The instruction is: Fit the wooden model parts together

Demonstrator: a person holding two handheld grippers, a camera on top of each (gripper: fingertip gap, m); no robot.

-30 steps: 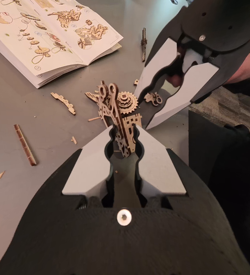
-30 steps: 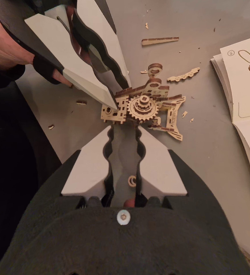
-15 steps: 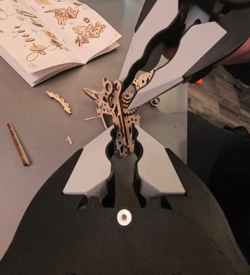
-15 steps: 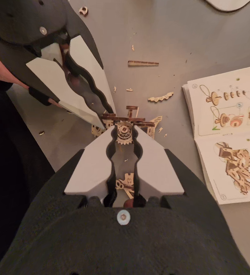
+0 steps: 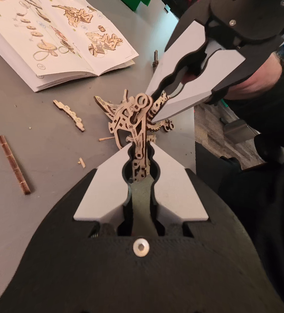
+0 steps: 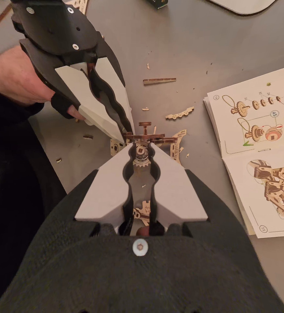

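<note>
The half-built wooden model (image 5: 134,128) stands on edge over the grey table (image 5: 36,152), its flat side plate running lengthwise away from the left gripper (image 5: 140,147), ringed end up and far. That gripper's two grey fingers are nearly together and pinch the lower end of the plate between their tips. The toothed gear (image 6: 141,158) on the model's side faces the right gripper (image 6: 141,147), whose fingers sit close on either side of the gear hub; whether they actually press it I cannot tell. A second before, the right gripper hung back from the model with the gear fully in view; now its tips have closed in around it, and the model has tipped so the plate shows broader in the left wrist view. A small flat wooden piece (image 6: 143,211) lies on the table beneath the right gripper. Off to the side lie an open instruction booklet (image 6: 259,152), a curved slotted strip (image 5: 68,115) and a dark wooden bar (image 5: 13,165).
</note>
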